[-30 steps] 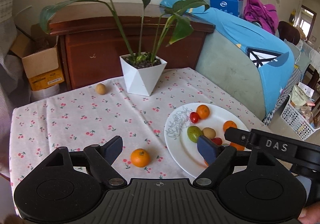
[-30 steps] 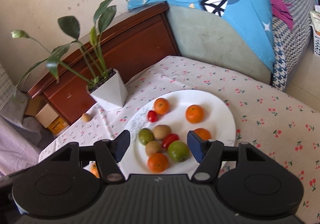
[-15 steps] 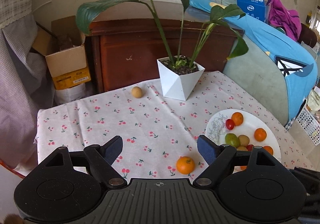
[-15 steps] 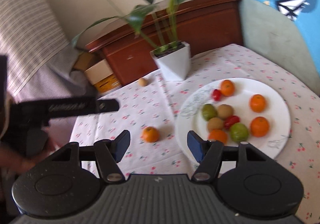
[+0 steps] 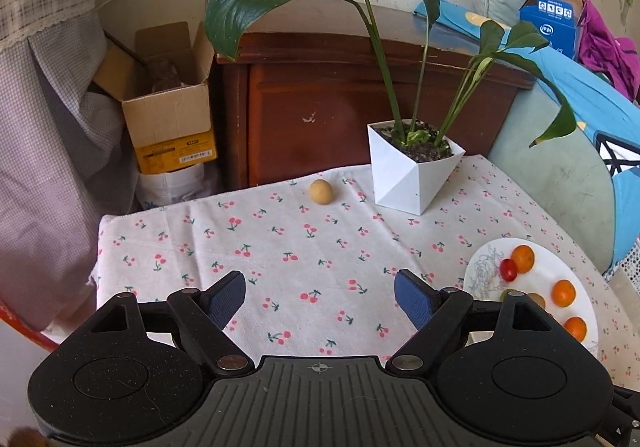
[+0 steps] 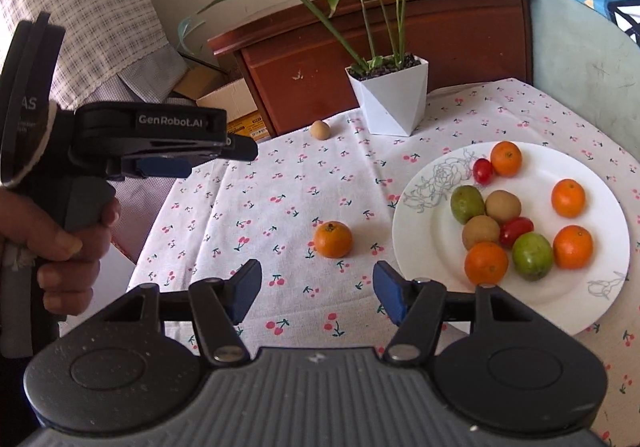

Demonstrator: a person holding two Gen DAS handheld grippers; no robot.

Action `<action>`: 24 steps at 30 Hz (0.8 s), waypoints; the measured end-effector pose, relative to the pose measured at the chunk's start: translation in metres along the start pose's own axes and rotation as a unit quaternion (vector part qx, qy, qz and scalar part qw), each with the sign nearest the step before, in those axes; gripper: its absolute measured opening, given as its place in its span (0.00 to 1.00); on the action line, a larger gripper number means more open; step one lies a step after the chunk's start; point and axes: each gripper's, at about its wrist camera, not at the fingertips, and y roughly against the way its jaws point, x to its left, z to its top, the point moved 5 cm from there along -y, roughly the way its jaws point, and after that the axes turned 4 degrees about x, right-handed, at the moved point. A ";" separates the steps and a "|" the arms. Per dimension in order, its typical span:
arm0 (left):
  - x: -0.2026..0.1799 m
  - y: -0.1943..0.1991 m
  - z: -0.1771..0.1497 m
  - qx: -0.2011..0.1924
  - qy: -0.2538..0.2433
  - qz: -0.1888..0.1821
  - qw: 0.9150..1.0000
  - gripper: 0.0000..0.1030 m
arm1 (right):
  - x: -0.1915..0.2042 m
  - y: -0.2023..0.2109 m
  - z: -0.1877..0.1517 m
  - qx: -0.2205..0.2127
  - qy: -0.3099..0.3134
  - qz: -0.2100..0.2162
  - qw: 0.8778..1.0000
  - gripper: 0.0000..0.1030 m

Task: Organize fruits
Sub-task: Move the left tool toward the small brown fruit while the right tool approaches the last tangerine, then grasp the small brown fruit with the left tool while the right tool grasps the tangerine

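Observation:
A white plate (image 6: 600, 287) at the table's right holds several oranges, green fruits, brown fruits and red tomatoes; part of the plate shows in the left wrist view (image 5: 536, 259). A loose orange (image 6: 333, 239) lies on the cherry-print cloth left of the plate. A small tan fruit (image 5: 321, 191) (image 6: 320, 130) lies at the far edge beside the pot. My right gripper (image 6: 317, 289) is open and empty, just short of the loose orange. My left gripper (image 5: 319, 297) is open and empty above the cloth; the right wrist view shows it held at the left (image 6: 176, 157).
A white pot with a tall green plant (image 5: 412, 175) stands at the table's back. Behind it is a brown wooden cabinet (image 5: 320, 107). A cardboard box (image 5: 168, 115) sits off the back left. A cushion with blue cloth (image 5: 580, 167) borders the right side.
Both grippers have swung left, away from the plate. The left one now faces the tan fruit and the loose orange has left its view. The right one now faces the loose orange.

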 end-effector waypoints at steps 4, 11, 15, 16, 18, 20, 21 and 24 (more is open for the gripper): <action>0.005 -0.011 0.006 0.004 -0.004 0.008 1.000 0.81 | 0.002 -0.013 0.002 0.001 0.000 -0.005 1.000 0.56; 0.013 -0.035 0.016 0.008 0.021 -0.004 1.000 0.80 | 0.004 -0.037 0.010 -0.006 0.005 -0.030 1.000 0.50; 0.013 -0.051 0.025 -0.003 0.027 -0.003 1.000 0.80 | 0.002 -0.047 0.012 -0.003 0.004 -0.042 0.999 0.46; 0.013 -0.056 0.028 -0.007 0.028 -0.007 1.000 0.80 | 0.001 -0.049 0.012 -0.001 0.000 -0.044 0.999 0.45; 0.011 -0.065 0.031 -0.010 0.022 -0.009 1.000 0.79 | -0.002 -0.052 0.012 0.002 -0.008 -0.045 0.999 0.42; 0.008 -0.074 0.033 -0.013 0.009 -0.008 1.000 0.78 | -0.003 -0.055 0.013 0.003 -0.011 -0.048 0.999 0.42; 0.007 -0.078 0.034 -0.016 0.002 -0.007 1.000 0.78 | -0.004 -0.056 0.013 0.003 -0.013 -0.048 0.999 0.42; 0.004 -0.091 0.036 -0.020 -0.018 -0.002 1.000 0.78 | -0.006 -0.060 0.014 0.006 -0.022 -0.047 0.999 0.40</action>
